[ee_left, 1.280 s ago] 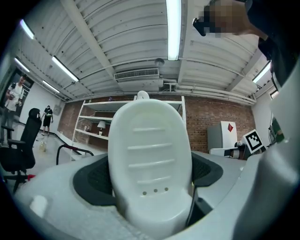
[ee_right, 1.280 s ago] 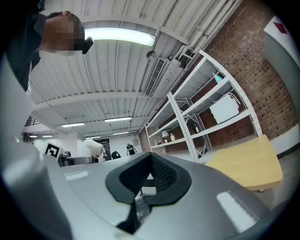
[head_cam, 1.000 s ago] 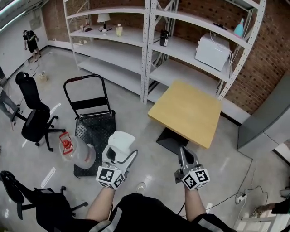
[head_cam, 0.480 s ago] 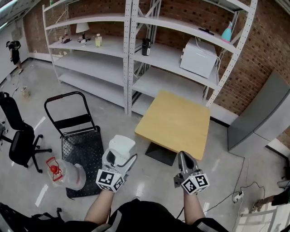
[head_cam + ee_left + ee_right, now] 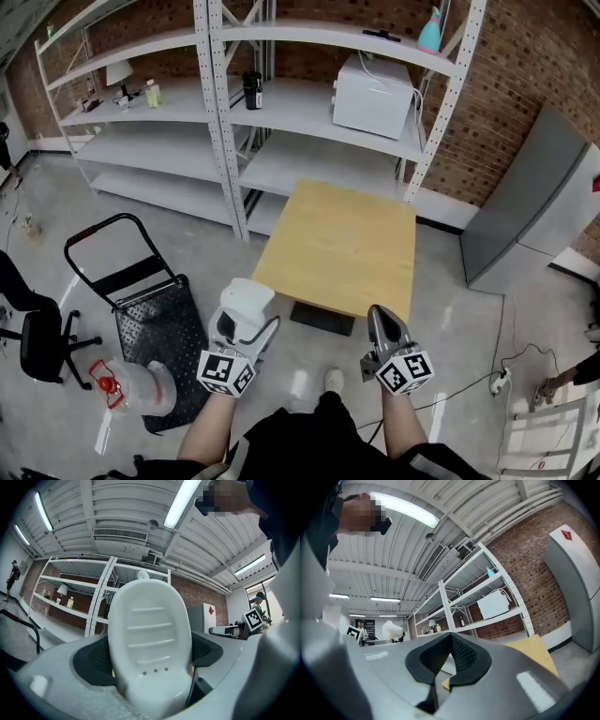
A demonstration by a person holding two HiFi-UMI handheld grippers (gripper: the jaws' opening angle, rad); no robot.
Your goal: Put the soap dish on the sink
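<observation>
A white oval soap dish (image 5: 246, 303) with ribs and small drain holes stands upright between the jaws of my left gripper (image 5: 242, 323). It fills the left gripper view, where the soap dish (image 5: 149, 639) is clamped at its lower end. My right gripper (image 5: 385, 327) is held at the same height to the right, shut with nothing in it; the right gripper (image 5: 449, 665) shows its dark pads pressed together. Both point up and forward, toward a wooden table (image 5: 339, 246). No sink shows in any view.
White metal shelving (image 5: 309, 112) runs along a brick wall, with a white microwave (image 5: 376, 95), a lamp (image 5: 119, 75) and bottles. A black hand cart (image 5: 150, 309), a clear jug with a red cap (image 5: 131, 386) and a black office chair (image 5: 37, 342) are on the left. A grey cabinet (image 5: 534, 202) stands right.
The whole view has swung left to right: the table and shelves now lie straight ahead and closer, the cart and chairs have slid left. Both grippers keep their pose and hold.
</observation>
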